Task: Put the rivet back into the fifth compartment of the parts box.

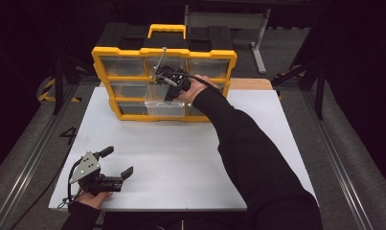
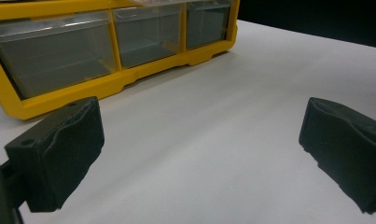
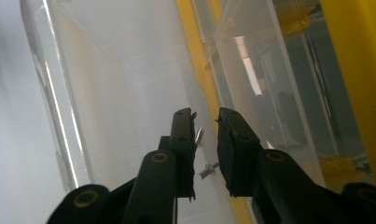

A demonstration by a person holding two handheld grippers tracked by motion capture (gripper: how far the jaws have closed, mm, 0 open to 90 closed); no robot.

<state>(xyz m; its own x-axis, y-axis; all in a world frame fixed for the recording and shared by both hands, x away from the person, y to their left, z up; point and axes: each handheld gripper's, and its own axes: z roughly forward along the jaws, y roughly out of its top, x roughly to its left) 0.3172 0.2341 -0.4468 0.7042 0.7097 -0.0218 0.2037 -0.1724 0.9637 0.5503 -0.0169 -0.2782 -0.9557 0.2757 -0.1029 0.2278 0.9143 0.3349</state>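
The yellow organizer (image 1: 164,81) stands upright at the far edge of the table, with clear drawers in rows. One clear drawer (image 1: 165,107) in the bottom row is pulled out toward the person. Inside the drawer (image 3: 129,93) lies a small metal screw (image 3: 208,169).

A: We've got open white table (image 1: 181,158) betw. the left gripper (image 1: 119,162) and the yellow organizer (image 1: 164,84); nothing lies in the way there.

B: Agreed. Right side of the table is crossed by our right forearm (image 1: 248,143), so that lane's blocked.

A: Up front the pulled-out clear drawer (image 1: 165,106) juts from the organizer; the right gripper (image 3: 206,122) sits in it, walls close on both sides.

B: Small metal bits, maybe screws (image 3: 208,170), lie betw. its slightly parted jaws; too blurry to say.
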